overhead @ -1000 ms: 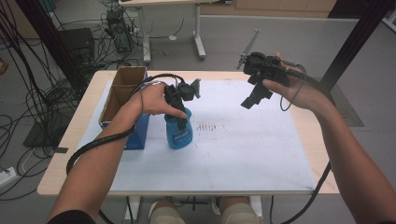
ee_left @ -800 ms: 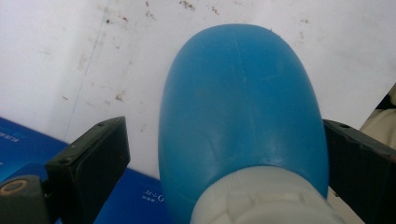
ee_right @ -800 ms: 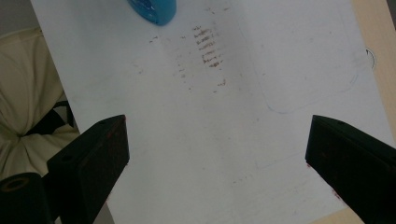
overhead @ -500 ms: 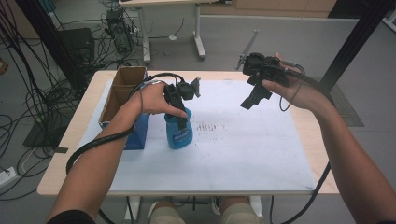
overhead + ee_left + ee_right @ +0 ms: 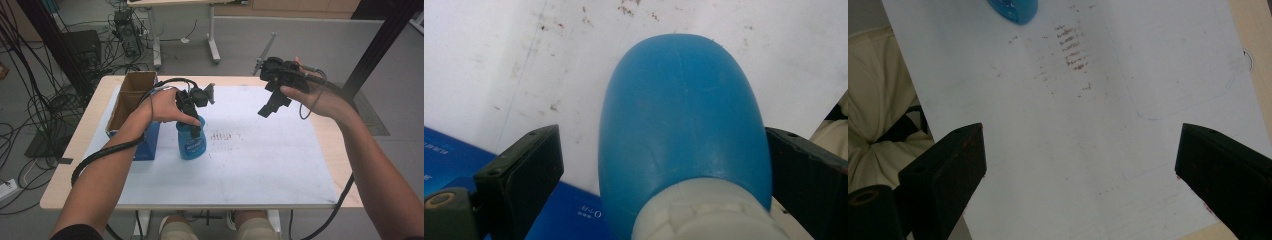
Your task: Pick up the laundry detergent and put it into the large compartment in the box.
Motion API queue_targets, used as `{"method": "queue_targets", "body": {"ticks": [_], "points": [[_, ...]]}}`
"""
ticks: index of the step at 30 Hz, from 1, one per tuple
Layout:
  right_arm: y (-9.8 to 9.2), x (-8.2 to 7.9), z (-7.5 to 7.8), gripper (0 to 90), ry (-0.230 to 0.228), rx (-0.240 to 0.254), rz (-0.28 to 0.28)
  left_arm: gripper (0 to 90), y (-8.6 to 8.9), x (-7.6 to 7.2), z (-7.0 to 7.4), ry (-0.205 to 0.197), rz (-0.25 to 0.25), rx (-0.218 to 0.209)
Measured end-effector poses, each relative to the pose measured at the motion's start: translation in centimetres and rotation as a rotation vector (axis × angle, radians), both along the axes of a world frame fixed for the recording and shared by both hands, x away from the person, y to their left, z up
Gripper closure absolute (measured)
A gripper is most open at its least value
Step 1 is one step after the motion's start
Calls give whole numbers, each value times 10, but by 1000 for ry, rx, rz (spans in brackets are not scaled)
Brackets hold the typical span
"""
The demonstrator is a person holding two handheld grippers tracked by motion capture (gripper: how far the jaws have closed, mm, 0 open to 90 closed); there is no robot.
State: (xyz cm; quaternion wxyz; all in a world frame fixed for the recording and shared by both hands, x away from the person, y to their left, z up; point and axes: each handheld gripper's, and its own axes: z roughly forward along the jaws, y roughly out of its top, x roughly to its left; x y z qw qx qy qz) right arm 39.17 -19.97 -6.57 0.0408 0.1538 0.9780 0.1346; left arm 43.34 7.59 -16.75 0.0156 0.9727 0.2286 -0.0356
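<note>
1. The left tongs [image 5: 192, 117] straddle the upright blue bottle [image 5: 191, 141] from above, jaws apart, not clamped.
2. The bottle stands left of the table's [image 5: 320, 135] middle, beside a blue box [image 5: 145, 145].
3. The right tongs [image 5: 272, 102] hang wide apart near the far edge, well away; the left hand is nearer.

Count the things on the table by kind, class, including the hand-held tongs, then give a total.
Blue bottles: 1
Open cardboard boxes: 1
White sheets covering the table: 1
Hand-held tongs: 2, the left tongs and the right tongs
Total: 5
</note>
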Motion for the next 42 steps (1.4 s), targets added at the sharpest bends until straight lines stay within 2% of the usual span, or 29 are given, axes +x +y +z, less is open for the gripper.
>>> {"method": "queue_targets", "body": {"ticks": [42], "points": [[2, 0, -2, 62, 3, -4, 0, 65, 3, -3, 1, -8, 9, -3]]}}
